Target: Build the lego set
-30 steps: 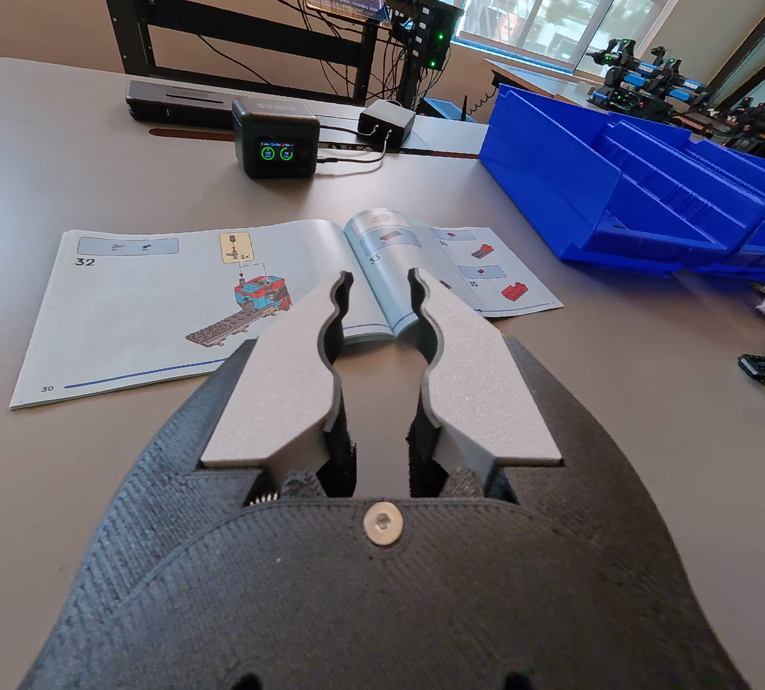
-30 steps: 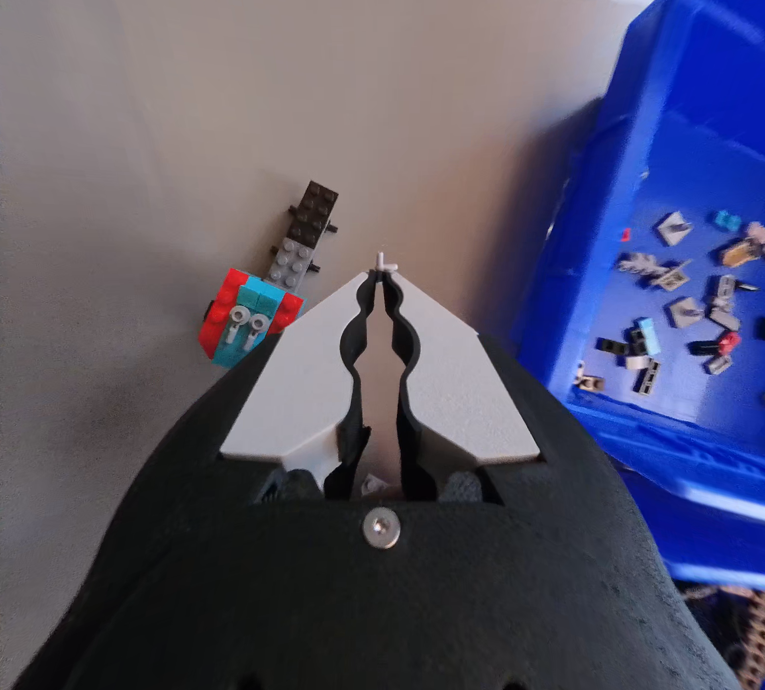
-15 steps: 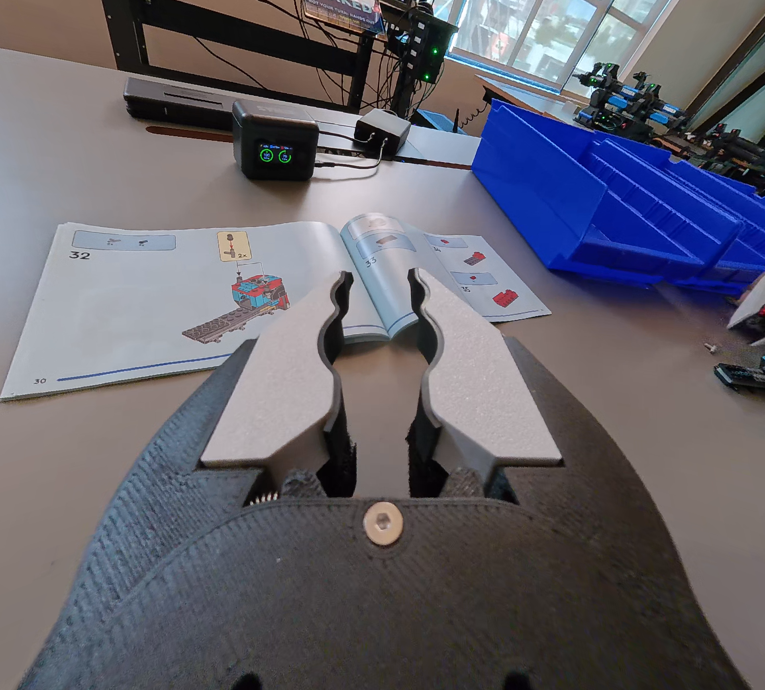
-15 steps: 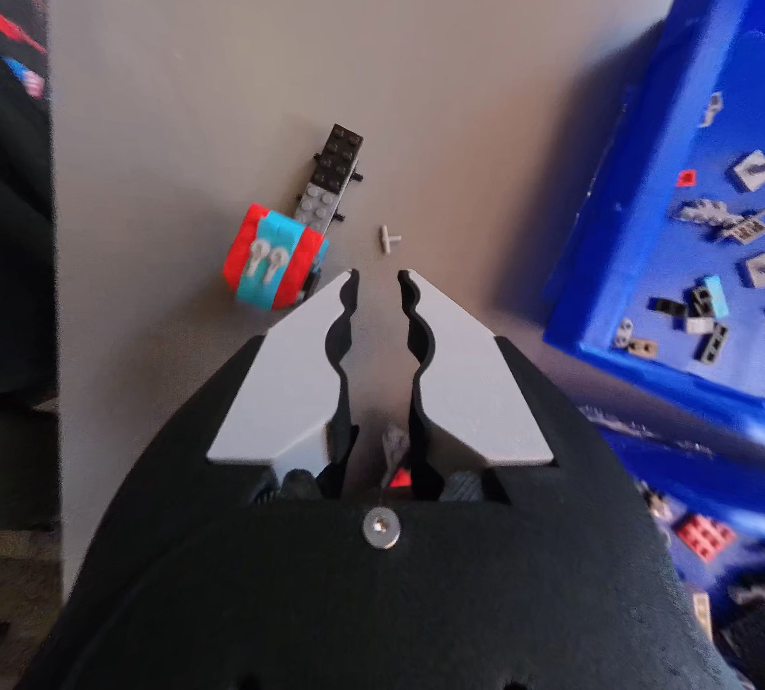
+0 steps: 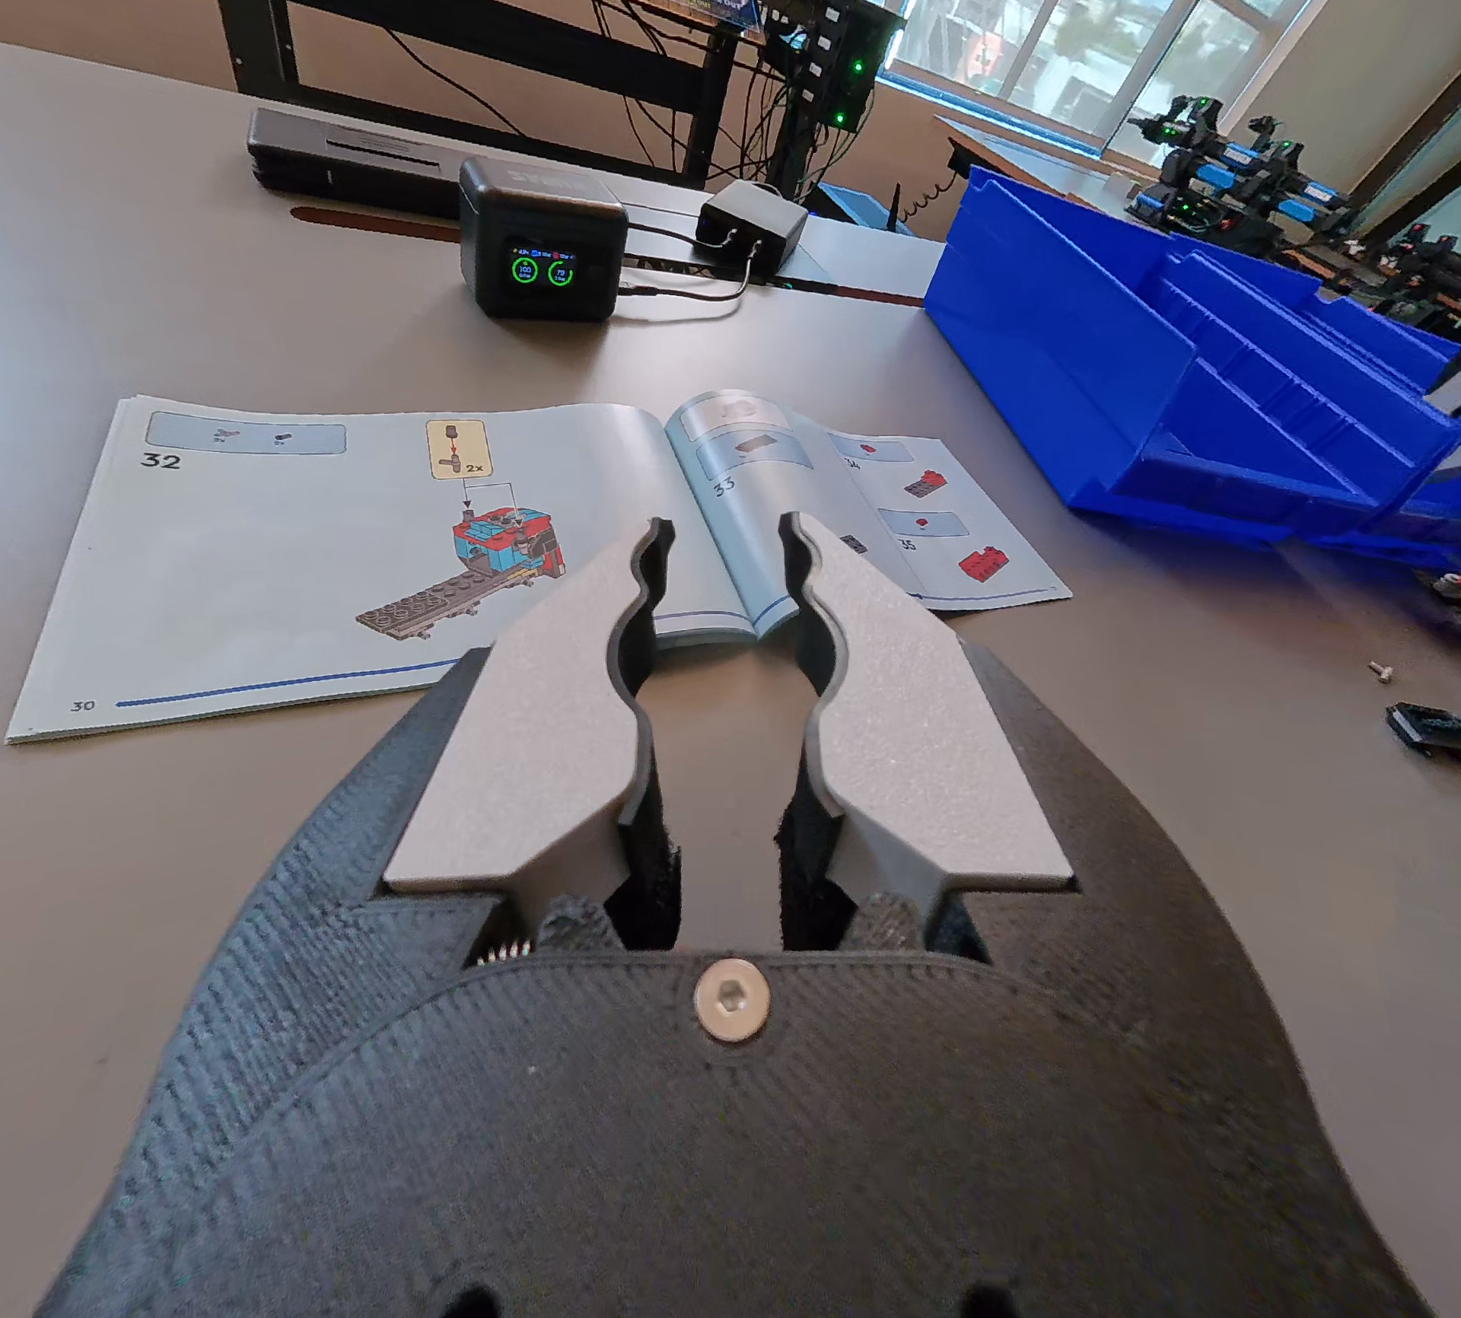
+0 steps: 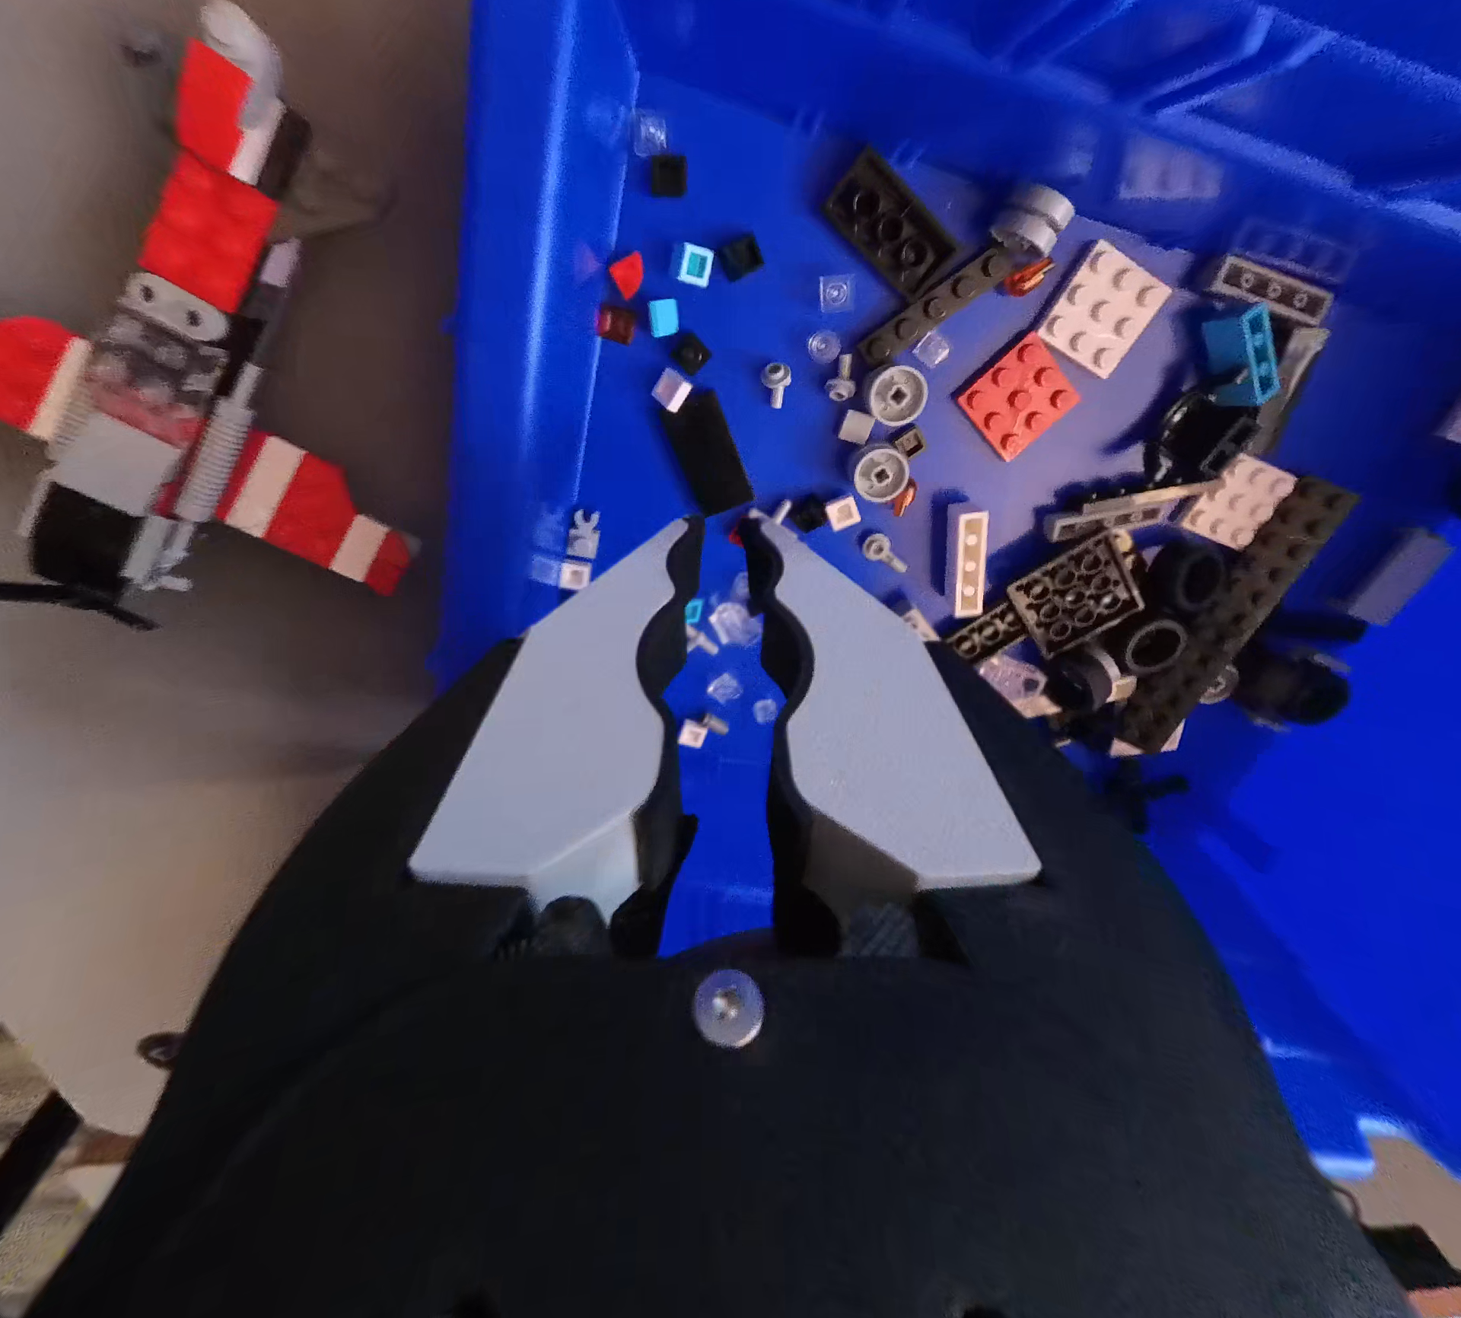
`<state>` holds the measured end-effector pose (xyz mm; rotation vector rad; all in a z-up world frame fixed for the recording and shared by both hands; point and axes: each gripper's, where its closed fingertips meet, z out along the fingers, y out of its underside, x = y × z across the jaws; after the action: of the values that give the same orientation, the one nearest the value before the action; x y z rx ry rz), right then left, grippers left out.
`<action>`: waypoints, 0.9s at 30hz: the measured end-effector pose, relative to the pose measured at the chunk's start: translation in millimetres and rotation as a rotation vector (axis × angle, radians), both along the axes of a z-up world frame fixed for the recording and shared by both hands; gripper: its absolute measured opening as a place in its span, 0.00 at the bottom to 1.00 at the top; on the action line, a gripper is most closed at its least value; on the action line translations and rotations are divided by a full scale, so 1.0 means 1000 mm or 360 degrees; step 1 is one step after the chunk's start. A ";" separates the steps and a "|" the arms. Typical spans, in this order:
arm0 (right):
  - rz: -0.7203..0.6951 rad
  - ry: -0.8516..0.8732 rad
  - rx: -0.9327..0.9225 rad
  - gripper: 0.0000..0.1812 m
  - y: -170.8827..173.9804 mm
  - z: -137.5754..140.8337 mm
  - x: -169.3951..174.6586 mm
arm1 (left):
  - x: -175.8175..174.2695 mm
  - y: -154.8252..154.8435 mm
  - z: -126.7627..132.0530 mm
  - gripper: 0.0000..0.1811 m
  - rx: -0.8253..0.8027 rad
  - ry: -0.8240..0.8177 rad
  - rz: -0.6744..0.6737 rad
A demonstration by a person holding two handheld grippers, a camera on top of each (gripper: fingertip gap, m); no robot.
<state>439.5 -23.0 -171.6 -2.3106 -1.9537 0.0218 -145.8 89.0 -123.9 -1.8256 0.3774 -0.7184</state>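
My left gripper (image 5: 727, 529) is open and empty, low over the table, its tips at the near edge of the open instruction booklet (image 5: 395, 537). My right gripper (image 6: 721, 529) hangs over a blue bin (image 6: 545, 268), jaws a little apart and holding nothing. Several loose Lego pieces lie in the bin, among them a red plate (image 6: 1020, 394), a white plate (image 6: 1103, 307) and a black tile (image 6: 706, 450) just past the tips. A small grey piece (image 5: 1382, 671) and the black end of a Lego build (image 5: 1427, 727) lie at the far right in the left wrist view.
A red and white Lego plane (image 6: 198, 371) lies on the table left of the bin. Blue bins (image 5: 1186, 363) stand to the right of the booklet. A black box with a lit screen (image 5: 541, 248), a small adapter (image 5: 751, 224) and cables sit behind it. The grippers' ends are close to 60 cm from one another. Measured from the fingertips, the red plate (image 6: 1020, 394) is 8 cm or so from the right gripper and 55 cm from the left.
My right gripper let go of the small grey piece beside the red and teal build, opened, then swung right over the blue bin. My left gripper shifted only slightly.
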 end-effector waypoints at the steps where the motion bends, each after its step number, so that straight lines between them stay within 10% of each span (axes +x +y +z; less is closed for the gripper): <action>1: 0.0024 -0.0013 -0.0005 0.07 0.002 -0.005 -0.001 | 0.000 0.000 0.000 0.16 0.0001 0.0002 0.0007; 27: 0.0003 -0.0094 -0.0064 0.06 0.018 -0.023 0.010 | 0.002 0.002 -0.009 0.16 -0.0082 0.0048 -0.0001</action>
<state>449.7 -4.7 -194.5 -2.3609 -2.0009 -0.0077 -143.3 91.1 -132.6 -1.8865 0.3826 -0.7073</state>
